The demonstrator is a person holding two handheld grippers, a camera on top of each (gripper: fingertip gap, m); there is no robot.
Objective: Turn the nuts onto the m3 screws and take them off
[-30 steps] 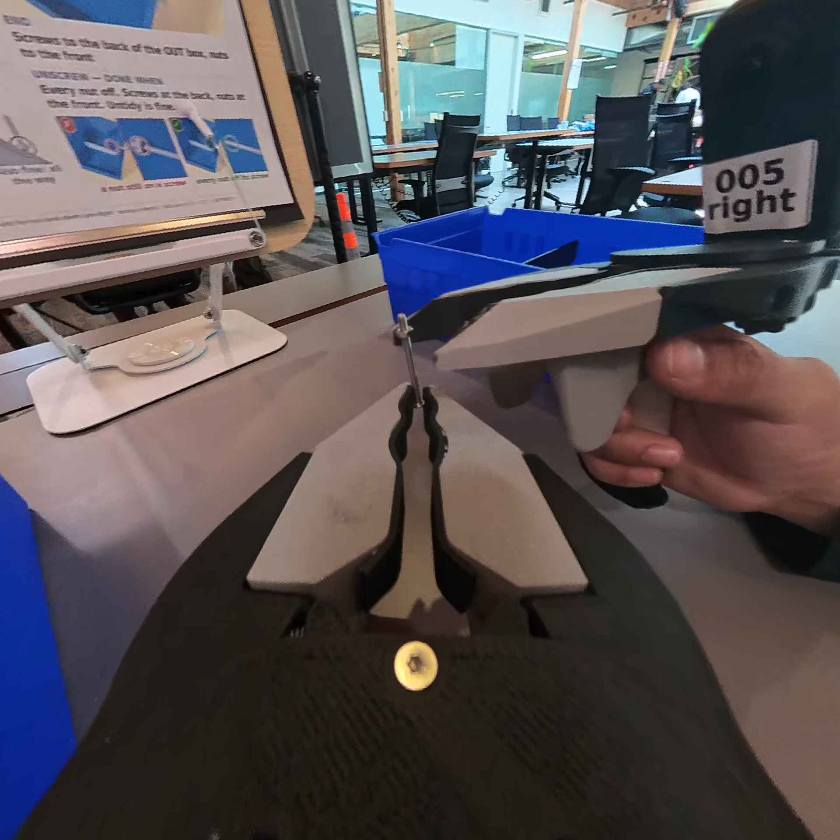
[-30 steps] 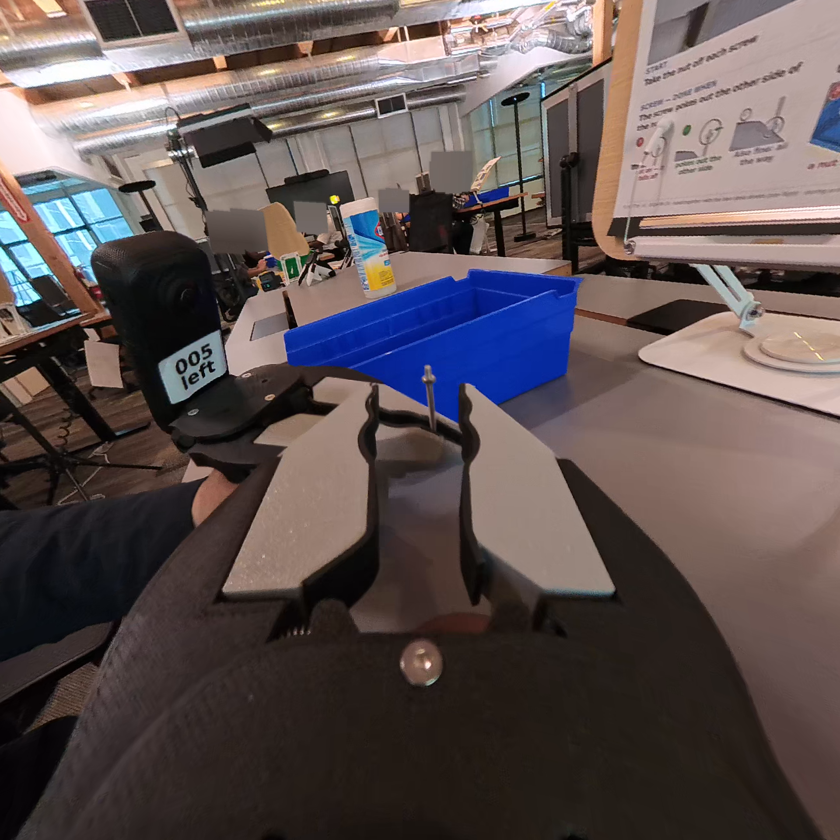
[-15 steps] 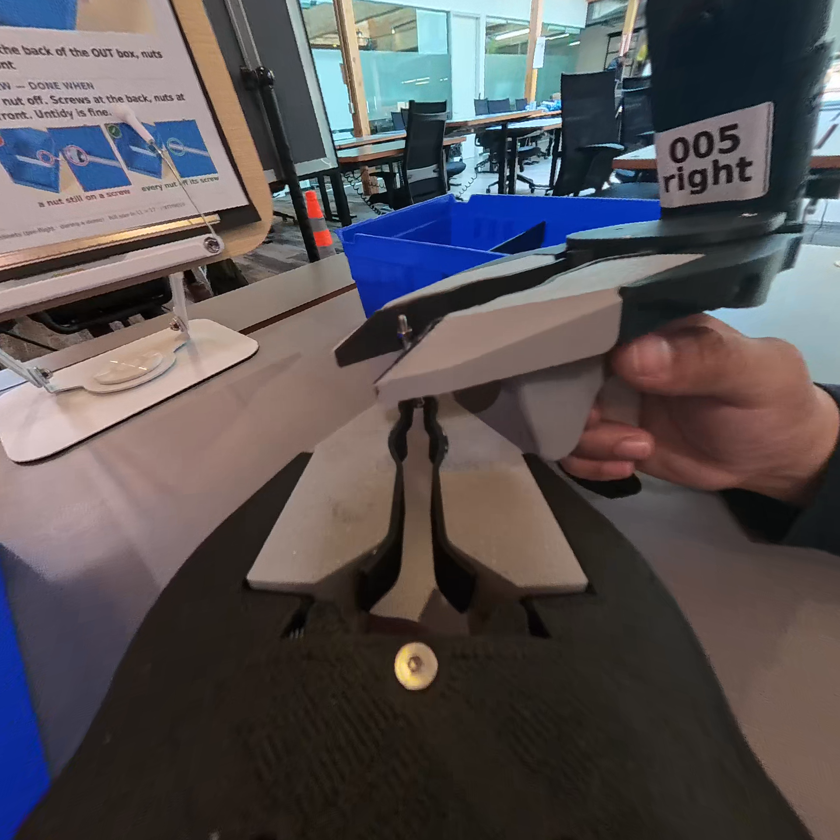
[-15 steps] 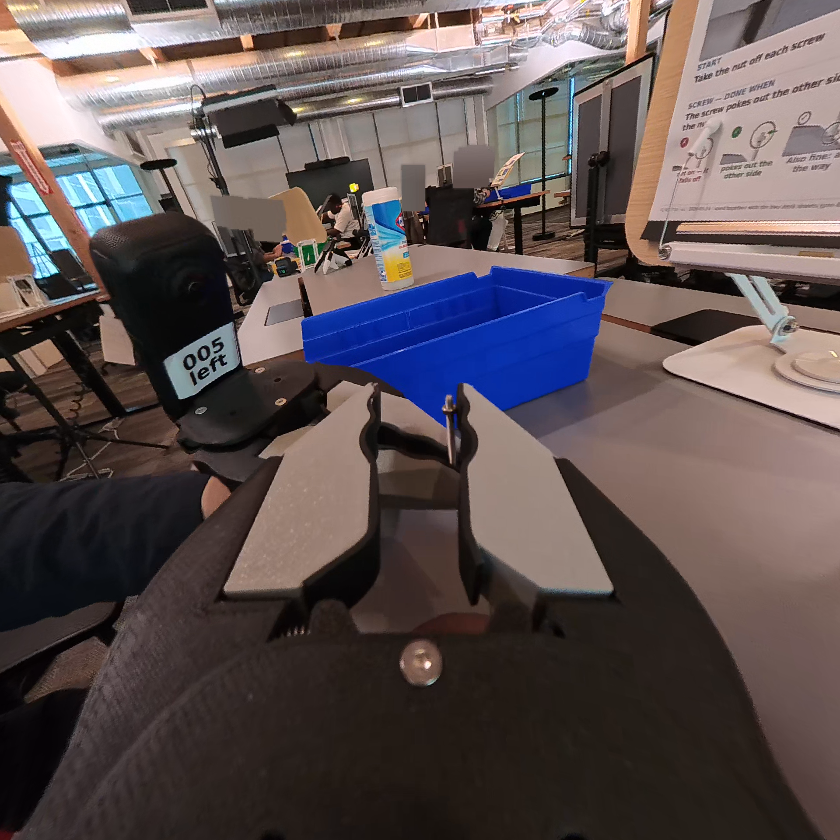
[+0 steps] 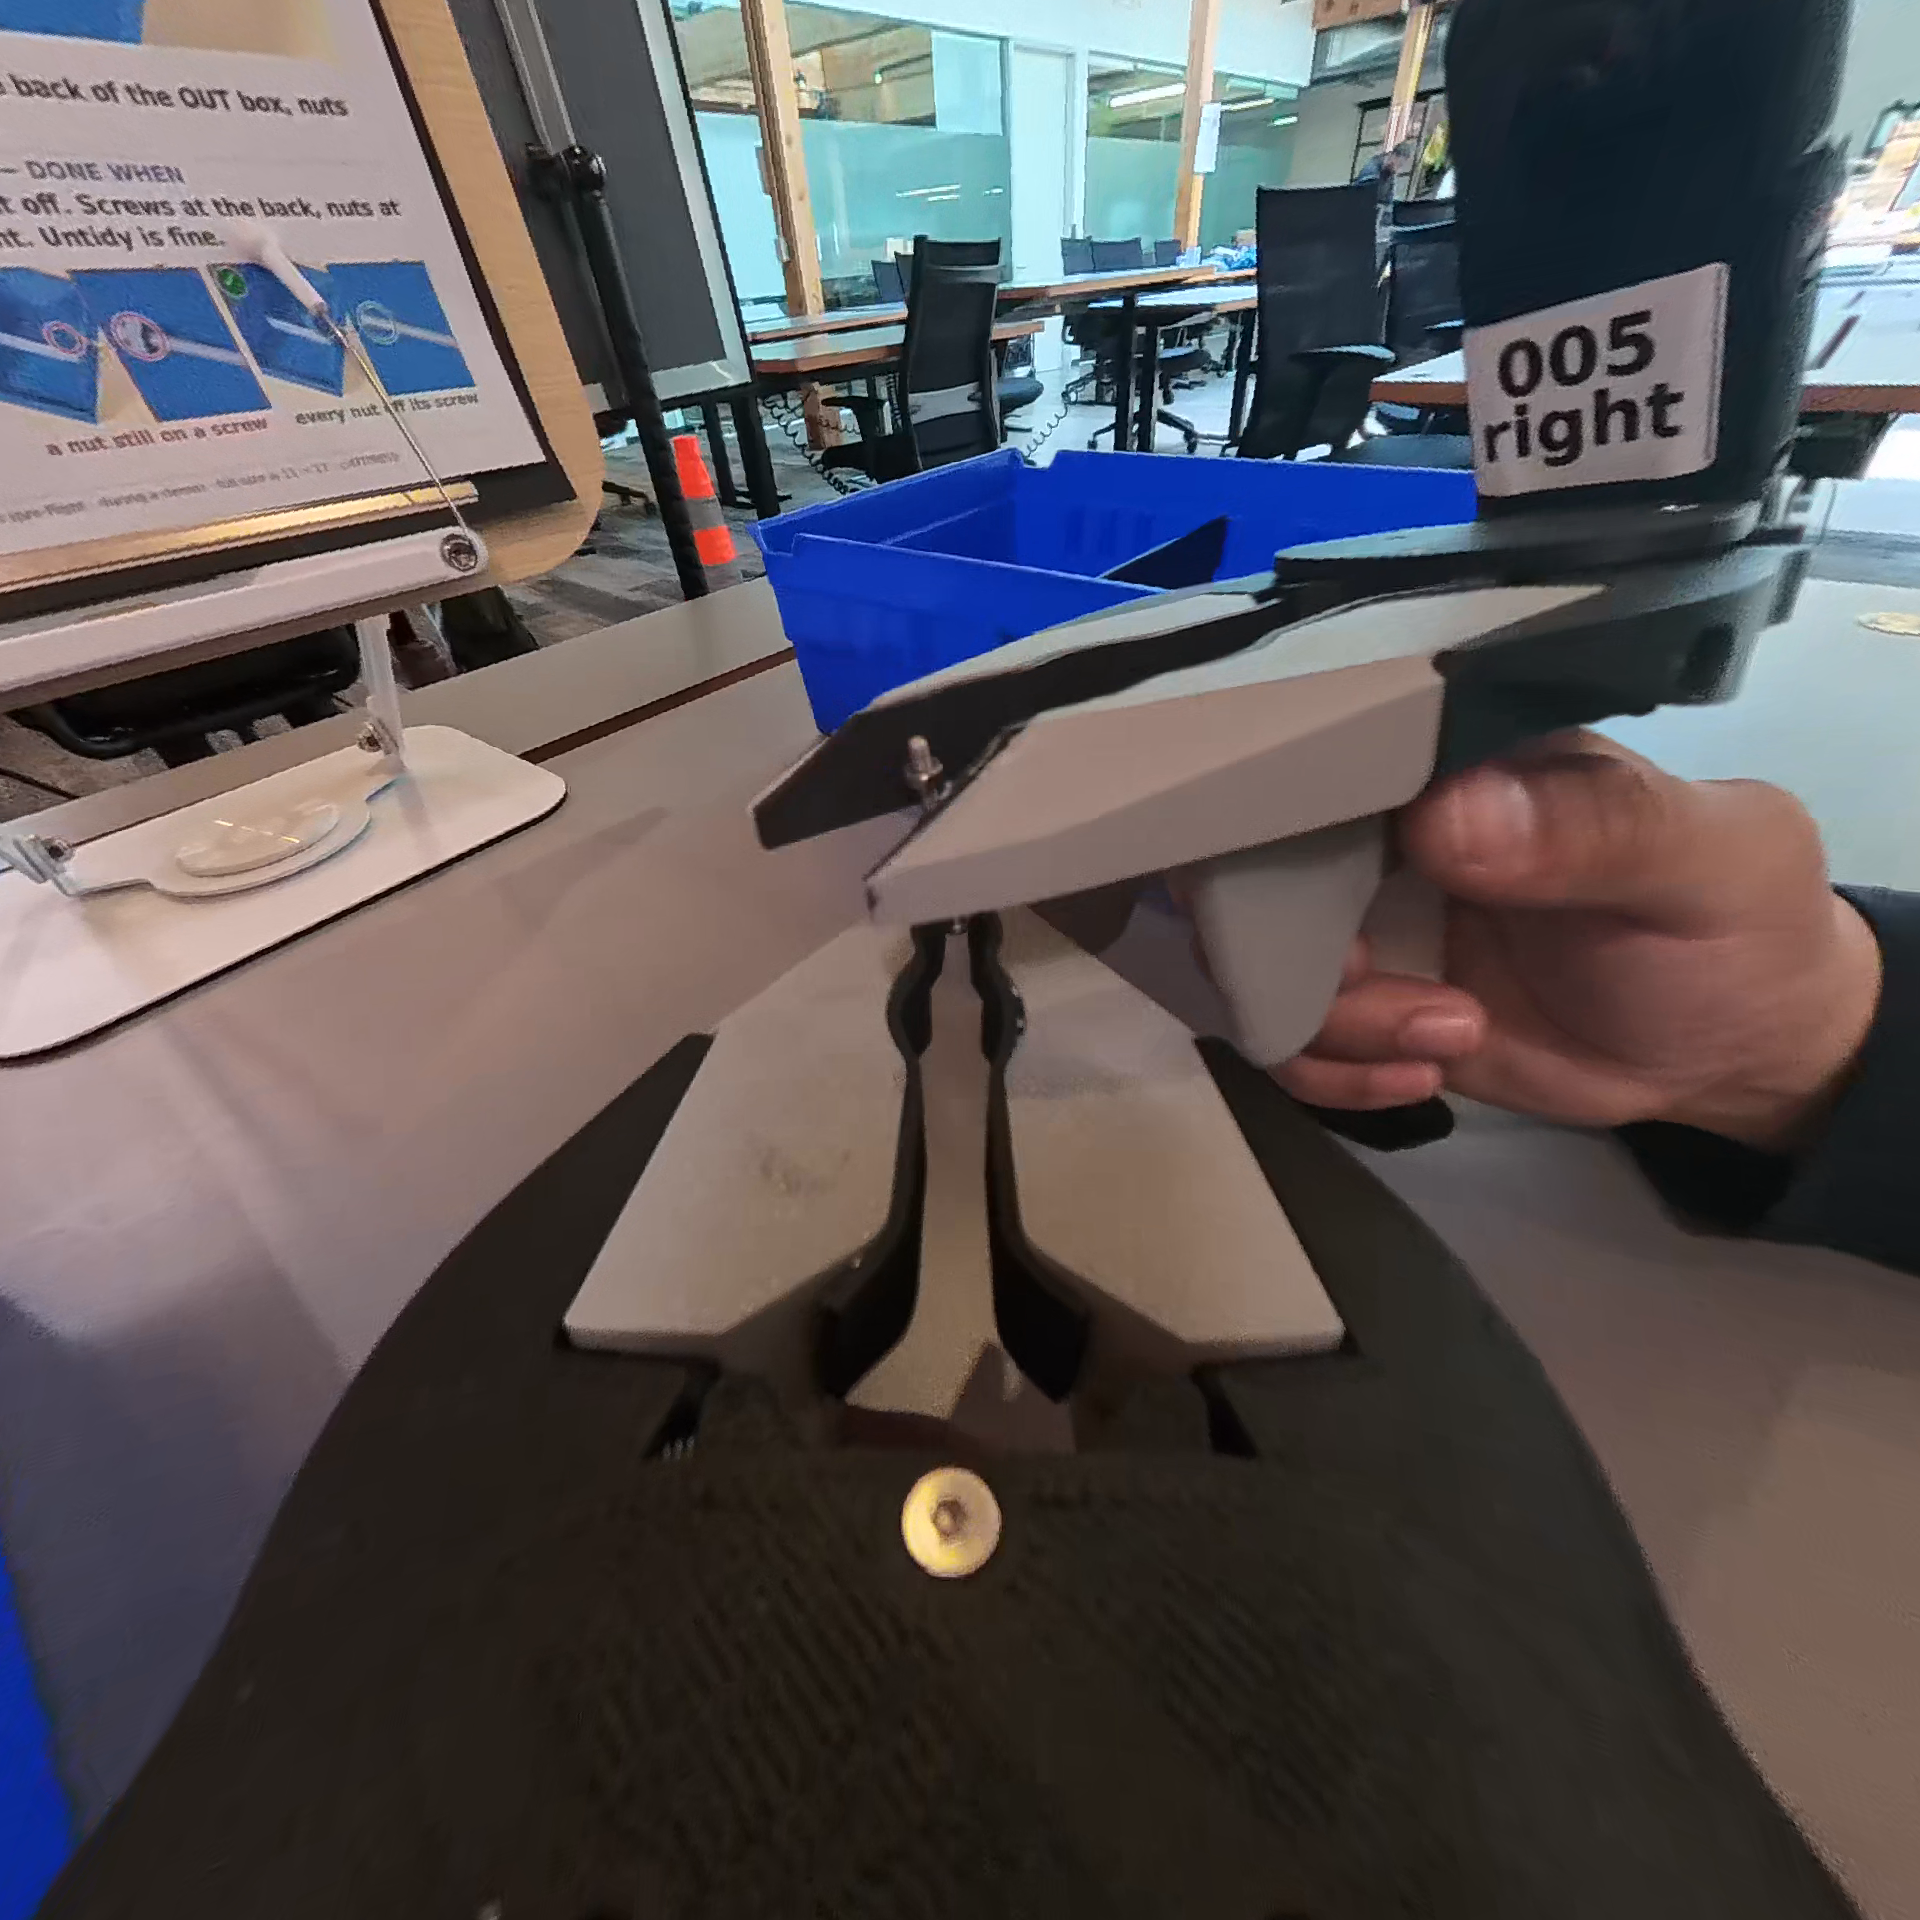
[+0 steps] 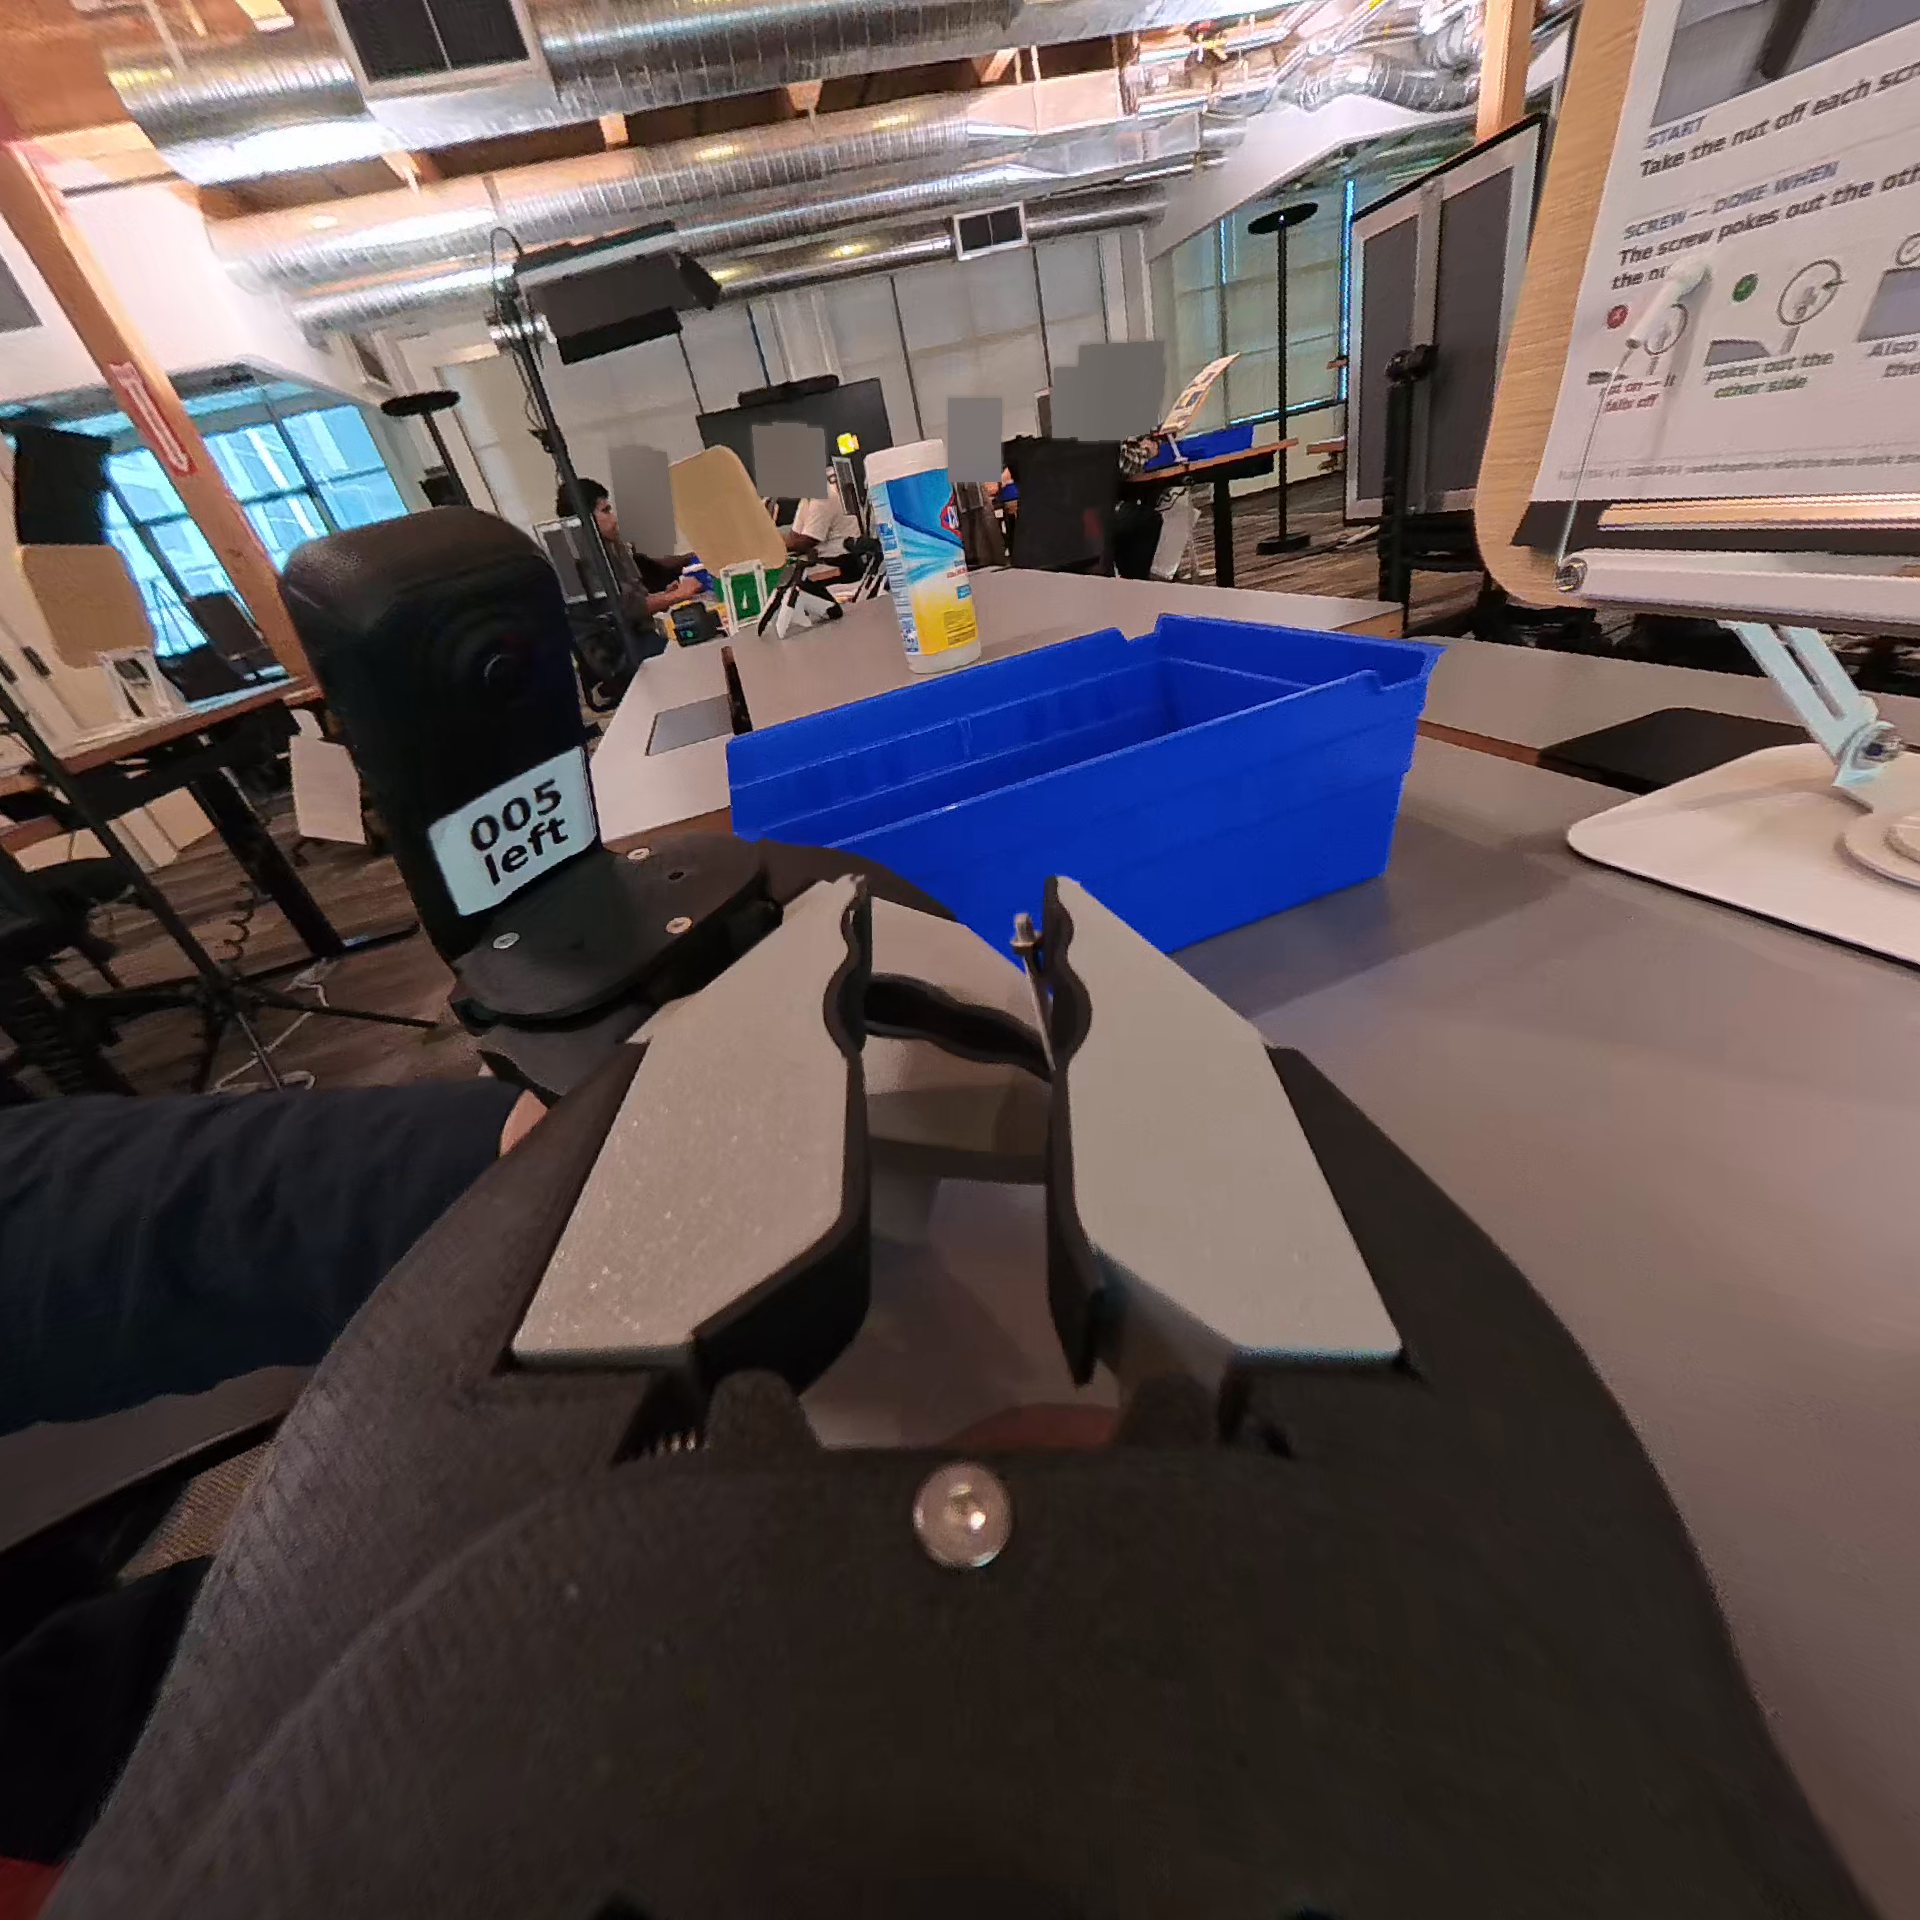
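My left gripper (image 5: 956, 935) is shut on the lower end of a thin M3 screw (image 6: 1036, 997) and holds it upright above the grey table (image 5: 416, 1039). A small nut (image 5: 921, 771) sits near the screw's top. My right gripper (image 6: 956, 904) is open, with its jaws on either side of the screw. The screw and nut (image 6: 1023, 938) lie against its right finger (image 6: 1143, 1091), with a clear gap to the left finger. In the left wrist view the right gripper (image 5: 831, 842) reaches in from the right, held by a hand (image 5: 1621, 935), and hides the screw's middle.
A blue bin (image 5: 935, 582) stands behind the grippers; it also shows in the right wrist view (image 6: 1091, 821). An instruction board on a white stand (image 5: 260, 821) is at the table's side (image 6: 1745, 821). A wipes canister (image 6: 930, 561) stands farther back. Another blue bin edge (image 5: 26, 1714) is lower left. Across from one pair of fingers to the other is roughly 6 cm.
My right gripper, still open, has moved forward over the screw, so screw and nut went from ahead of its tips to between its fingers. My left gripper stays shut on the screw.
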